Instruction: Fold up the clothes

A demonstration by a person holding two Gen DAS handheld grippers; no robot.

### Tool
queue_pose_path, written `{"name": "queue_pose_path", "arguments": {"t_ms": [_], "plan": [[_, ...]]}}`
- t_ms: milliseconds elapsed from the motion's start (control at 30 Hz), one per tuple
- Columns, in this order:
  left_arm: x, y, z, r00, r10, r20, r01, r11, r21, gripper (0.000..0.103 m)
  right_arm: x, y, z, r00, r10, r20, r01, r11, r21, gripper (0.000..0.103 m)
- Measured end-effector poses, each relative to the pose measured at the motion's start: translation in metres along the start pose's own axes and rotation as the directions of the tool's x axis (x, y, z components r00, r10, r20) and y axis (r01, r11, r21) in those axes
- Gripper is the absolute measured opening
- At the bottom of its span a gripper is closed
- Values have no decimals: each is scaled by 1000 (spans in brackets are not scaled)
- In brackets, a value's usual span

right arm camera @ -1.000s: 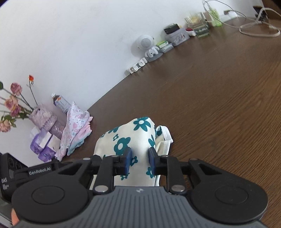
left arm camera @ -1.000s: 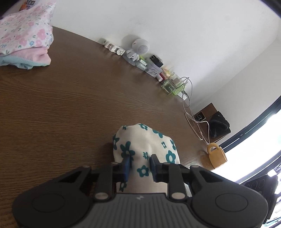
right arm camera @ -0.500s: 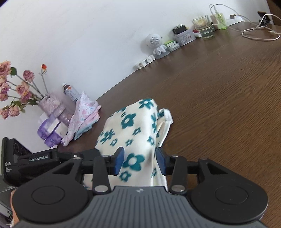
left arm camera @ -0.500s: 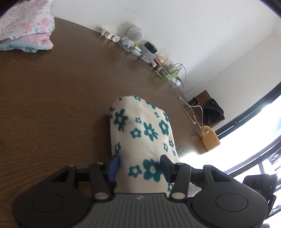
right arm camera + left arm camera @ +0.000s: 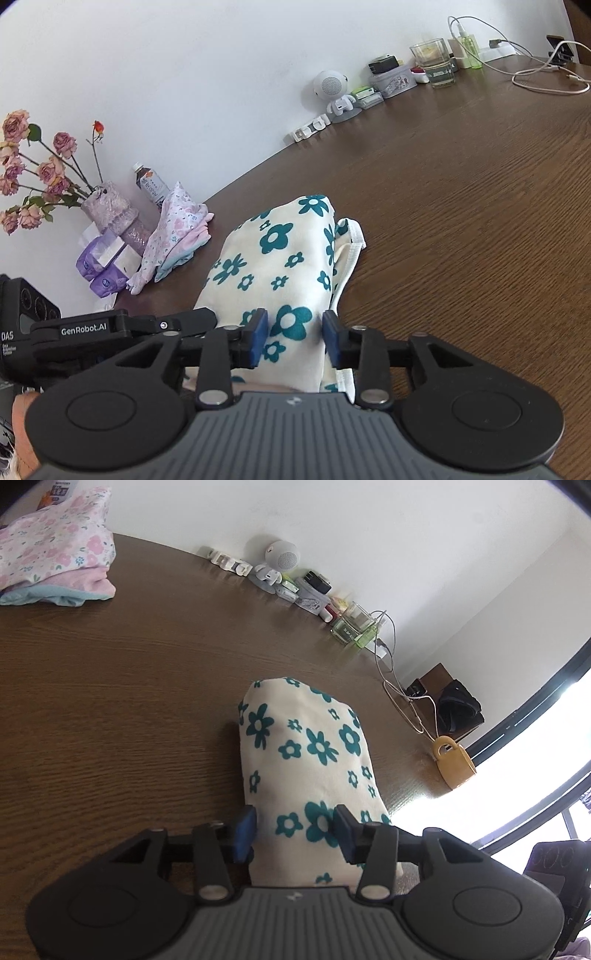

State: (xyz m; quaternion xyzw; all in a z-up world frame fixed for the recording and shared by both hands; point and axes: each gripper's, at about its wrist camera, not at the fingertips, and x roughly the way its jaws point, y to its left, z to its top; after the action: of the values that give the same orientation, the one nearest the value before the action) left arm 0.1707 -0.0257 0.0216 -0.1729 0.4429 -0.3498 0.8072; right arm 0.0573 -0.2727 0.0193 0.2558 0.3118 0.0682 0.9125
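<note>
A cream garment with teal flowers lies folded on the brown wooden table. My left gripper is open, its blue pads standing either side of the garment's near end without pinching it. In the right wrist view the same garment shows a white ribbed hem poking out on its right side. My right gripper is open too, straddling the cloth's near edge. The left gripper's body shows at the left of that view.
A folded pink floral pile lies at the far left of the table. A vase of dried roses, a bottle, a small white speaker, boxes, a glass and cables line the wall. A yellow mug stands near the table's right edge.
Both grippers, shut on the flowered garment a second ago, have opened and let it go. The garment has settled flat on the table and both grippers have drawn back a little.
</note>
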Motion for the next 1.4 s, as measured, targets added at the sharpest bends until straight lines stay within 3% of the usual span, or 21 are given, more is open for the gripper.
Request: {"name": "queue_pose_path", "arguments": {"t_ms": [167, 267, 400, 467, 600, 767, 833, 933, 1033, 1133, 1300, 1400], "plan": [[-1, -6, -7, 1000, 16, -3, -16, 999, 47, 42, -5, 4, -7, 1000, -11, -9, 10, 1000, -30, 39], [-1, -9, -10, 1000, 16, 12, -17, 996, 87, 29, -4, 6, -8, 1000, -17, -15, 16, 999, -39, 29], [-1, -10, -11, 1000, 20, 23, -23, 994, 104, 29, -2, 11, -12, 999, -33, -9, 33, 997, -76, 21], [-3, -9, -10, 1000, 20, 13, -21, 995, 99, 33, -3, 11, -13, 999, -28, -16, 27, 997, -78, 21], [-10, -9, -9, 1000, 21, -7, -20, 994, 107, 41, -3, 11, -14, 999, -17, -29, 15, 996, -83, 34], [-9, -8, -12, 1000, 14, -17, -11, 990, 138, 38, -4, 11, -16, 999, -4, -45, 0, 996, -88, 36], [-9, -8, -13, 1000, 12, -5, -11, 987, 162, 30, -4, 11, -17, 999, 1, -52, -6, 996, -90, 24], [-14, -4, -8, 999, 34, 33, -39, 983, 178, 28, -5, 12, -18, 998, 13, -64, -19, 995, -96, 16], [-21, 9, 3, 994, 81, 76, -90, 988, 123, 33, 0, 22, -18, 993, 59, -100, -71, 989, -128, 15], [-36, 19, 13, 977, 150, 152, -162, 984, 70, 43, 8, 33, -19, 983, 114, -143, -135, 979, -150, 17], [-62, 22, 8, 974, 125, 190, -133, 991, 31, 56, 22, 50, -19, 955, 210, -211, -246, 955, -163, 33], [-63, 22, 3, 983, 103, 151, -105, 994, 9, 58, 6, 30, -2, 973, 194, -126, -212, 967, -144, 36]]}}
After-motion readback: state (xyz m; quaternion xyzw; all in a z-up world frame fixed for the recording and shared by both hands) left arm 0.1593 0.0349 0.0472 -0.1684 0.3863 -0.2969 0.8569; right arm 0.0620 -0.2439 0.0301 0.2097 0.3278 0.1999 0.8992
